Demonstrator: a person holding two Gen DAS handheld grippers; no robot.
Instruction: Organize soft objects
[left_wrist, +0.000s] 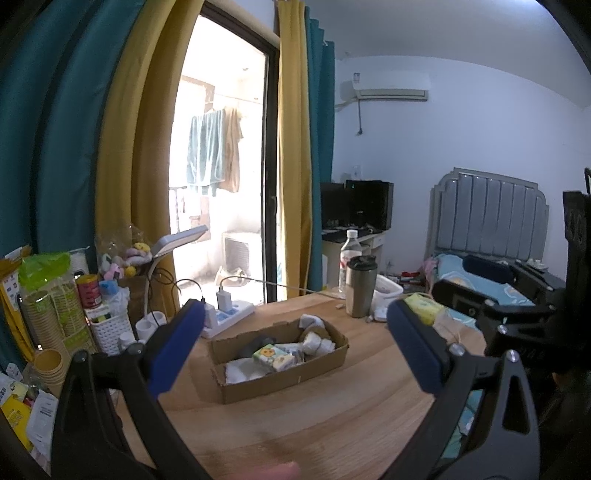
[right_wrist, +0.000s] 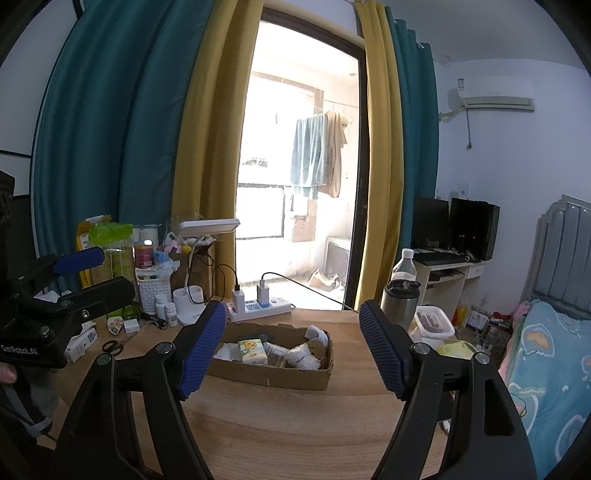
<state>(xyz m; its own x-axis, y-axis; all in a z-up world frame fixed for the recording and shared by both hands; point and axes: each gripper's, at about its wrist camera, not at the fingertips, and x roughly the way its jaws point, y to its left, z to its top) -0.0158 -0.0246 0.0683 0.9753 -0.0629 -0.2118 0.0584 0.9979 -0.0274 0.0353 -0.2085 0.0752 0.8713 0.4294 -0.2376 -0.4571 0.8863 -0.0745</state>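
Observation:
A shallow cardboard box (left_wrist: 295, 382) (right_wrist: 291, 380) sits on the wooden table (left_wrist: 295, 435). It holds white rolled socks (left_wrist: 317, 341) (right_wrist: 304, 356), a yellow-green tissue pack (left_wrist: 275, 356) (right_wrist: 253, 350) and other soft items. My left gripper (left_wrist: 295, 328) is open and empty, held above the table in front of the box. My right gripper (right_wrist: 291, 328) is open and empty too, a little nearer than the box. The left gripper also shows at the left edge of the right wrist view (right_wrist: 79, 258).
A steel tumbler (left_wrist: 360, 286) (right_wrist: 399, 301) and a water bottle (left_wrist: 349, 254) stand behind the box. A power strip (right_wrist: 258, 306), a desk lamp (right_wrist: 207, 229), scissors (right_wrist: 112, 347) and clutter fill the left side. A yellow pack (right_wrist: 456, 349) lies at the right edge, by a bed (right_wrist: 546, 354).

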